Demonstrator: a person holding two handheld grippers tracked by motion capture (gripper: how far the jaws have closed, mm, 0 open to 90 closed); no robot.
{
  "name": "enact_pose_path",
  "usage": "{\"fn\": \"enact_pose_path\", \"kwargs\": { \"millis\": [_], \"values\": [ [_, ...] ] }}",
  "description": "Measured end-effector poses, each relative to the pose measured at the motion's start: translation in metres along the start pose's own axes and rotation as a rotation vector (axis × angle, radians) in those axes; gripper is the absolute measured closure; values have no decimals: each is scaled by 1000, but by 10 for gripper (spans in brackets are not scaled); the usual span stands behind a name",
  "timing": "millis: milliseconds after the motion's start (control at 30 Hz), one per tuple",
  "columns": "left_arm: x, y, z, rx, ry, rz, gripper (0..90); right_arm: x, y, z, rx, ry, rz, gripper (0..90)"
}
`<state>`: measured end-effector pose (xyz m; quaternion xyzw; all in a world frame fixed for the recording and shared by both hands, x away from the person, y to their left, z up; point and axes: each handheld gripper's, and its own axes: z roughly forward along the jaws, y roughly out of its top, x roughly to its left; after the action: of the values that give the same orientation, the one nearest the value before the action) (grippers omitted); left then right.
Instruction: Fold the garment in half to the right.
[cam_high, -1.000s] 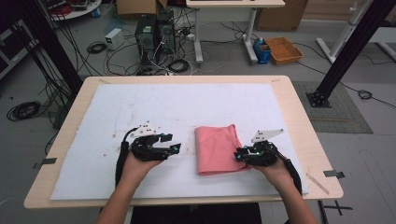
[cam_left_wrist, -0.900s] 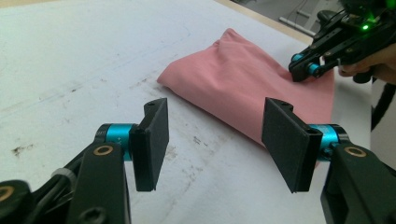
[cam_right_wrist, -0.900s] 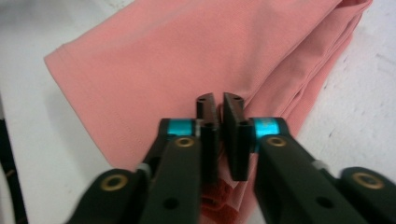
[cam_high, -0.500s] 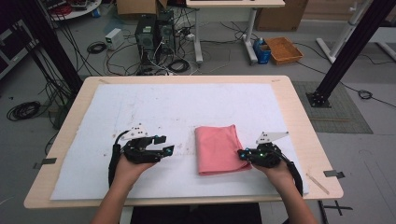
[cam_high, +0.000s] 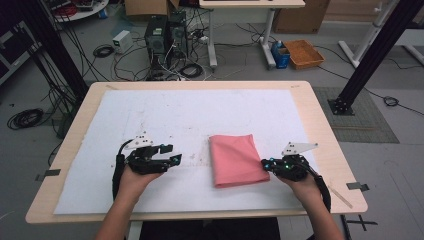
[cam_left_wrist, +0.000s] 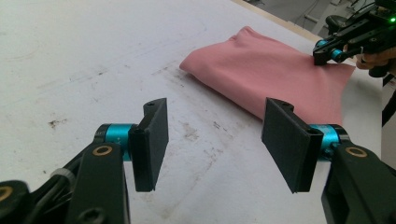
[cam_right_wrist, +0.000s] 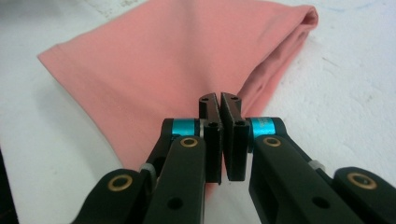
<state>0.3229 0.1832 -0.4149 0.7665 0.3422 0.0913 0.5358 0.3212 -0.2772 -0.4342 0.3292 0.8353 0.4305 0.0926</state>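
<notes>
A folded pink cloth (cam_high: 236, 159) lies flat on the white sheet (cam_high: 190, 115) covering the tabletop (cam_high: 320, 125), a little toward five o'clock of the sheet's middle. The right hand-held gripper (cam_high: 266, 163) sits at the cloth's three-o'clock edge near its front corner – its jaws are pressed together, and in the right gripper view they seem to pinch the cloth's edge, though the bite itself is hard to make out. The left hand-held gripper (cam_high: 176, 158) rests on the sheet at nine o'clock of the cloth, apart from it, jaws spread wide and holding nothing – the bare, scuffed sheet shows between them in the left gripper view
</notes>
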Motion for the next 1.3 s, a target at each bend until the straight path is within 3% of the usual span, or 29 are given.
{"fn": "enact_pose_path", "kwargs": {
  "millis": [133,267,433,567,700,800,900,1000,1300],
  "values": [
    [0,0,1,4,-4,0,414,0,-5,7,33,-8,9,859],
    [-1,1,1,3,-7,1,414,-4,1,0,-9,-26,13,713],
    [2,0,2,14,2,0,414,-10,17,-5,-47,-125,9,600],
    [4,-2,3,26,7,-4,414,-19,37,8,-69,-149,6,556],
    [5,-3,3,28,11,-3,414,-35,58,31,-43,-143,43,555],
    [7,-4,4,29,17,-10,414,-46,68,46,-37,-118,79,581],
    [9,-6,3,35,21,-13,414,-52,68,58,-40,-83,98,731],
    [10,-7,3,34,22,-15,414,-52,66,64,7,-98,73,874],
    [9,-6,3,33,22,-14,414,-54,62,51,-55,-126,90,896]
  ]
}}
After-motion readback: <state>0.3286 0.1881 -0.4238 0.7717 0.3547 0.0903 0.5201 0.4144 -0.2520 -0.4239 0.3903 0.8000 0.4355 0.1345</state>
